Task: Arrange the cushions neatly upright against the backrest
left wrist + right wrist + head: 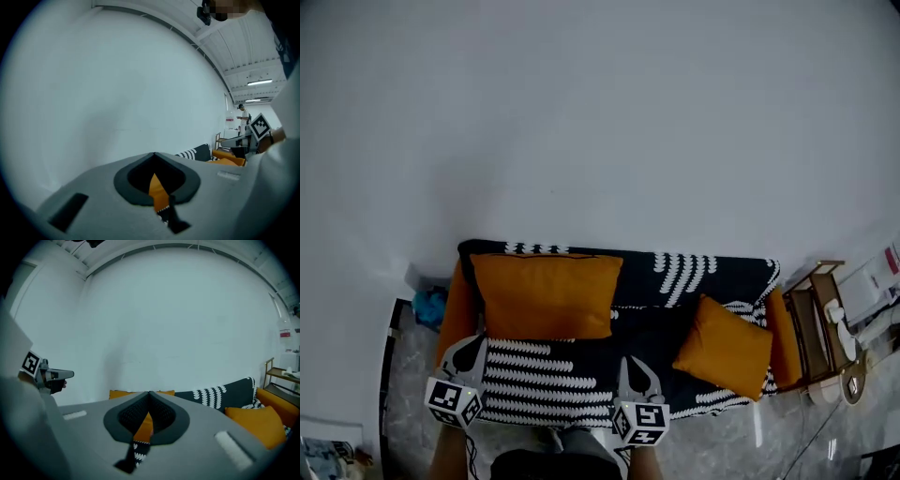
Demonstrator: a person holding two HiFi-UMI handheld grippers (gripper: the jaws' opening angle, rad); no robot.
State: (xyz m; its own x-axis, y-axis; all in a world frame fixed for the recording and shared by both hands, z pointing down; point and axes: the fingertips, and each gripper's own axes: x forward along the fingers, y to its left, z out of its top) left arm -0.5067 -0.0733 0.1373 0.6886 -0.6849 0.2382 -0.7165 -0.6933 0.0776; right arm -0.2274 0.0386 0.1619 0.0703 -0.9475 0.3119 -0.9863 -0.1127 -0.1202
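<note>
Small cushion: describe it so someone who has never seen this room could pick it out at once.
Find the orange sofa against the white wall, draped in a black-and-white throw. At its right end, by the wooden side table, sits the small cushion. Unlike the bigger cushion standing square at the left end, it is turned corner-up like a diamond.

Cushions, orange: two, namely one large cushion [546, 295] and one smaller cushion [724, 349].
Sofa [783, 352]: one.
Patterned throw [553, 380], black and white, over the sofa: one.
Hand-held tools: two, namely the left tool [471, 345] and the right tool [637, 366].
Marker cubes: two, one per tool, namely the left cube [453, 401] and the right cube [639, 422].
Wooden side rack [814, 323]: one.
Blue object [429, 306], kind unclear: one.
Background person [243, 118]: one.
</note>
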